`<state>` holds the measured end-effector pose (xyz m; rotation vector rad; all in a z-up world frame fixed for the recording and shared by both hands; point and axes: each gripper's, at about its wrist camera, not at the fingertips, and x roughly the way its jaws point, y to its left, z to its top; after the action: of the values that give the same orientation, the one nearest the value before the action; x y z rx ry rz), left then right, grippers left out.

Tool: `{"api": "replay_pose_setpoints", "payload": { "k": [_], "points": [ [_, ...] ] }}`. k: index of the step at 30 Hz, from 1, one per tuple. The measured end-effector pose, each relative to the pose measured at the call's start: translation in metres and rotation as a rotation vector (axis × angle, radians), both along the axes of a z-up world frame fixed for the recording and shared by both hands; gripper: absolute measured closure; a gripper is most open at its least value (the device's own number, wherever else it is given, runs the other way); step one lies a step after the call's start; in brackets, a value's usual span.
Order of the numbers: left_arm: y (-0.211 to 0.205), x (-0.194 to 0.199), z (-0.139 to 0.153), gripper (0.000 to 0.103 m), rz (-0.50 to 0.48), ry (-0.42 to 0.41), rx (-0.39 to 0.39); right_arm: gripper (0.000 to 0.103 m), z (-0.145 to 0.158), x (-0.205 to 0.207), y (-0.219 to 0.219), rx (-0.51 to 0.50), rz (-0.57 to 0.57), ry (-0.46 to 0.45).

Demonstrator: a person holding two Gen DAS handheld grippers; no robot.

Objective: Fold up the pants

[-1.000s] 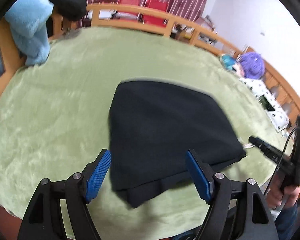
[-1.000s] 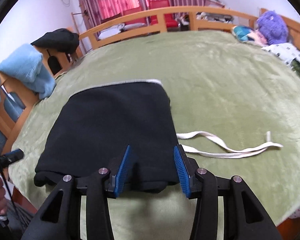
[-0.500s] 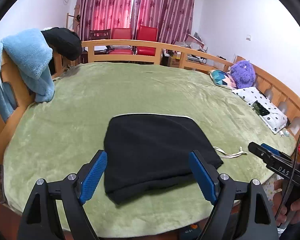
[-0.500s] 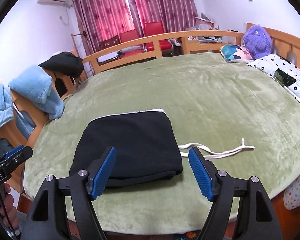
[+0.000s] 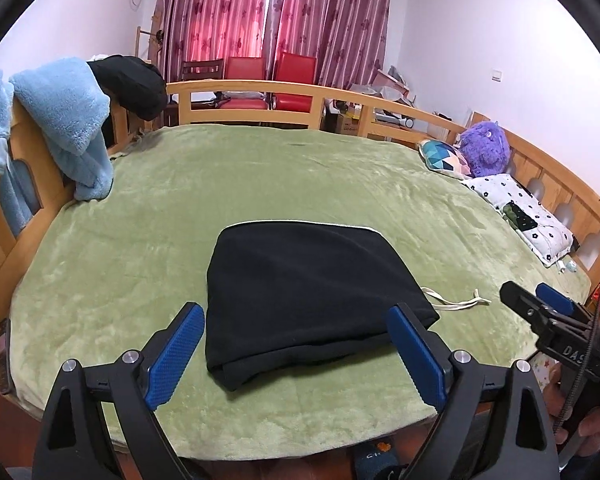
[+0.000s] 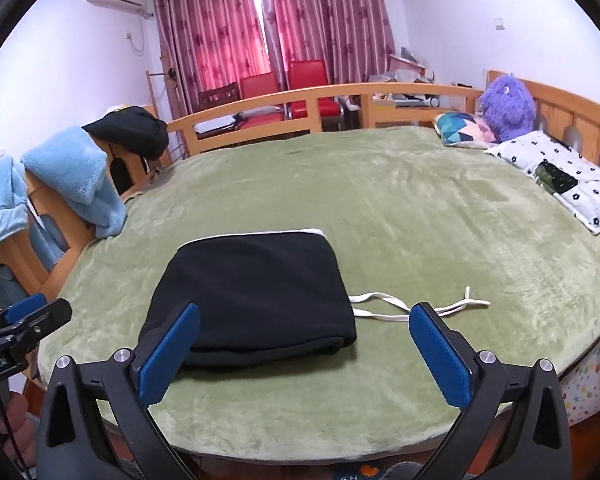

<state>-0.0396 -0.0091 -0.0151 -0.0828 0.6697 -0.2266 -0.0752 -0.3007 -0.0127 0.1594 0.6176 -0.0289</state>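
Note:
The black pants [image 5: 308, 292] [image 6: 252, 296] lie folded into a compact stack near the front edge of the green blanket [image 5: 284, 168] [image 6: 420, 208]. Their white drawstring [image 5: 458, 303] [image 6: 412, 306] trails out to the right on the blanket. My left gripper [image 5: 296, 354] hangs above and in front of the stack, jaws wide and still opening, nothing between the blue pads. My right gripper [image 6: 306, 354] is likewise raised in front of the stack, jaws opening wide and empty. Each gripper shows at the edge of the other's view, held by a hand.
A wooden bed rail [image 5: 260, 92] [image 6: 324, 96] rings the bed. Light blue fleece [image 5: 68, 120] [image 6: 80, 172] and a dark garment [image 5: 132, 84] hang over the left rail. Pillows [image 6: 560, 176] and a purple plush toy [image 5: 484, 148] [image 6: 506, 106] lie at the right. Red chairs [image 5: 272, 80] stand behind.
Both grippers have let go of the pants, opened wider and pulled back and up from the folded stack, which now lies smaller in both views.

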Motion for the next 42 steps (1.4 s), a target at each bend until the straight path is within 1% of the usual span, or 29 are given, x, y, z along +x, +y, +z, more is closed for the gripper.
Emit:
{"api": "replay_pose_setpoints", "payload": {
  "k": [4,9,22,42],
  "points": [
    [0.000,-0.001,0.002,0.009,0.002,-0.009,0.012,0.000,0.000,0.000,0.002,-0.010,0.003,0.003],
    [0.001,-0.002,0.003,0.009,0.004,-0.015,0.012,0.000,-0.002,0.002,-0.001,-0.010,0.019,0.008],
    [-0.001,-0.006,0.006,0.009,0.013,-0.022,0.005,0.000,-0.001,-0.001,0.000,-0.020,0.011,0.001],
    [-0.006,-0.012,0.011,0.009,0.033,-0.016,0.001,0.000,-0.002,0.003,0.005,-0.032,0.017,0.004]
  ]
}}
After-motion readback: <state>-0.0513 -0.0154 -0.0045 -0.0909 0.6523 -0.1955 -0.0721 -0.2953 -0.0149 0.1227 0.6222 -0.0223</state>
